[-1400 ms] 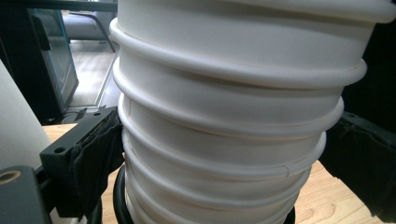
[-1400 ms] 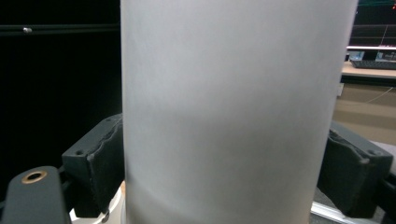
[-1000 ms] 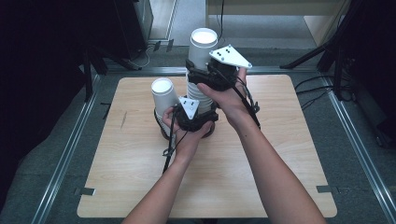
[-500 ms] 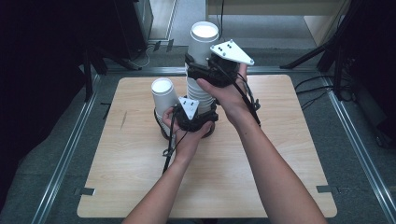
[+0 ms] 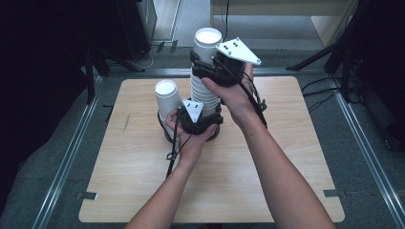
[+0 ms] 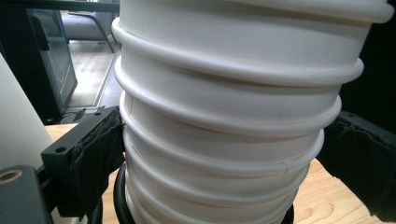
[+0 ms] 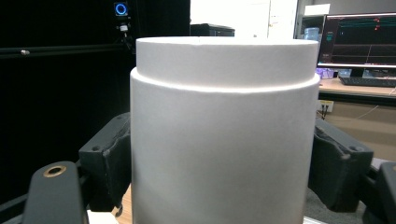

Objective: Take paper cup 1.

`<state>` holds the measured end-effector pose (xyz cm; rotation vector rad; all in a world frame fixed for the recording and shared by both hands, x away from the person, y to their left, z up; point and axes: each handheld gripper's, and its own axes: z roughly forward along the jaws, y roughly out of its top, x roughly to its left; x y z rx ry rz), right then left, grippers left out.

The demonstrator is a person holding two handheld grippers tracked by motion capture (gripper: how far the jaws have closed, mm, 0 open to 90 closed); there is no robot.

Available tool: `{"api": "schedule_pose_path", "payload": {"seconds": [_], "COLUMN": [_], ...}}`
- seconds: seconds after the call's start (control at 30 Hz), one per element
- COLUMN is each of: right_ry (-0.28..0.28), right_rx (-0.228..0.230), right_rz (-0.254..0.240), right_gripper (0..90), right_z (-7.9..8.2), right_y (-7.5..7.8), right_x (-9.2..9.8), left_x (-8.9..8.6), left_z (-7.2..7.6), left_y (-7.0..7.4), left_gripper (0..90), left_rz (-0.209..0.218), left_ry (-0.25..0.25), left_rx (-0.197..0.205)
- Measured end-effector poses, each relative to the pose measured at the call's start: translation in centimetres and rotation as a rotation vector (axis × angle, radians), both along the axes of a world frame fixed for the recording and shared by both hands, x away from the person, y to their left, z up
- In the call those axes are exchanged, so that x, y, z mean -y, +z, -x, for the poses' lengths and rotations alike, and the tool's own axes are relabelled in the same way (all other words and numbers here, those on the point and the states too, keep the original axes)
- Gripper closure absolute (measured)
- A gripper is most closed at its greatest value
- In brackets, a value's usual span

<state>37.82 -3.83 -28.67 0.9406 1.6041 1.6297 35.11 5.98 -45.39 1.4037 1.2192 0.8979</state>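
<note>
Two grippers work one stack of white cups (image 5: 203, 93) at table (image 5: 286, 157) centre. My left gripper (image 5: 198, 119) clamps the stack's lower rims, jaws wide, pads pressing both sides. My right gripper (image 5: 210, 64) has just closed on the top cup (image 5: 207, 40), pads touching its wall. Separate single cup (image 5: 167, 98) stands just beside, left.

A stack of cups (image 5: 203, 93) stands upright near the middle of the worktop (image 5: 143, 191), toward its far edge. A single cup (image 5: 167, 98) stands just left of it. The left claw (image 5: 200, 125) sits at the stack's base, and the right claw (image 5: 206, 67) higher up, around the top cup (image 5: 207, 42).
</note>
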Motion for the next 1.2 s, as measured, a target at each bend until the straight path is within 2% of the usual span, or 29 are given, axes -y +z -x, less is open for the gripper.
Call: {"api": "schedule_pose_path", "payload": {"seconds": [0.6,0.93,1.2], "right_ry": [0.0,0.008,0.008], "right_rx": [0.022,0.029,0.021], "right_rz": [-0.015,-0.023,-0.017], "right_gripper": [19.5,19.5,19.6], "right_z": [0.0,0.1,0.1], "right_y": [1.6,2.5,2.4], "right_x": [-0.1,-0.1,-0.1], "left_x": [-0.1,-0.2,-0.8], "left_z": [0.1,0.1,0.5], "left_y": [0.0,0.0,0.4], "left_gripper": [3.5,3.6,1.1], "left_rz": [-0.002,0.014,0.043], "left_ry": [-0.007,-0.013,-0.033], "left_rx": [0.0,0.003,0.007]}}
